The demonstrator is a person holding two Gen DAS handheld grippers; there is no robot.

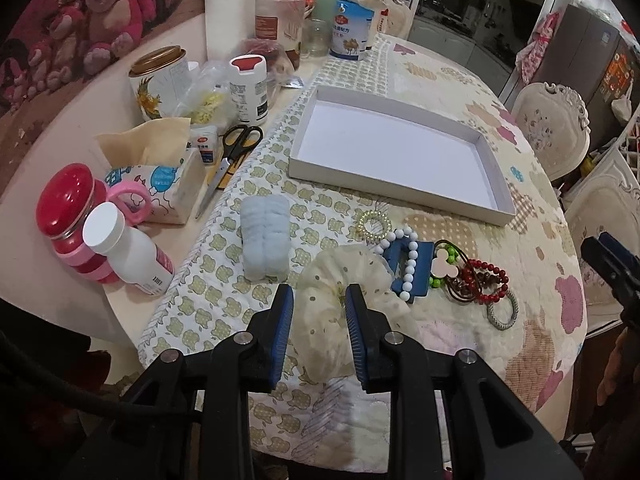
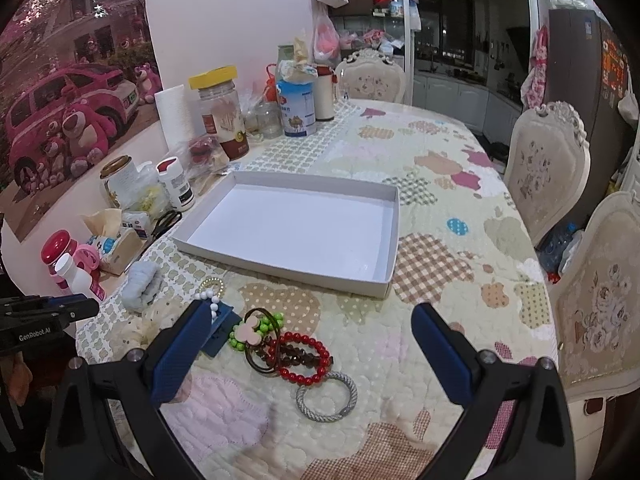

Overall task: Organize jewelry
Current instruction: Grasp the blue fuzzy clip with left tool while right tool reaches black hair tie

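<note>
A shallow white box (image 1: 496, 168) (image 2: 394, 216) lies empty on the quilted table. In front of it lie a cream dotted scrunchie (image 1: 332, 280), a light blue scrunchie (image 1: 265, 238) (image 2: 140, 284), a white bead bracelet (image 1: 408, 264) on a blue clip (image 1: 420, 284), a gold pearl ring tie (image 1: 374, 225), a green bead tie with a pink mouse charm (image 2: 254, 330), a red bead bracelet (image 2: 304, 360) and a grey woven ring (image 2: 326, 396). My left gripper (image 1: 319, 300) has its jaws around the cream scrunchie, narrowly apart. My right gripper (image 2: 312, 320) is wide open above the bracelets.
Bottles, jars, a tissue pack (image 1: 160, 184), scissors (image 1: 228, 160) and a paper roll (image 1: 226, 12) crowd the table's left side. Ornate chairs (image 2: 548, 168) stand along the right edge. The right gripper shows at the right edge of the left wrist view (image 1: 612, 264).
</note>
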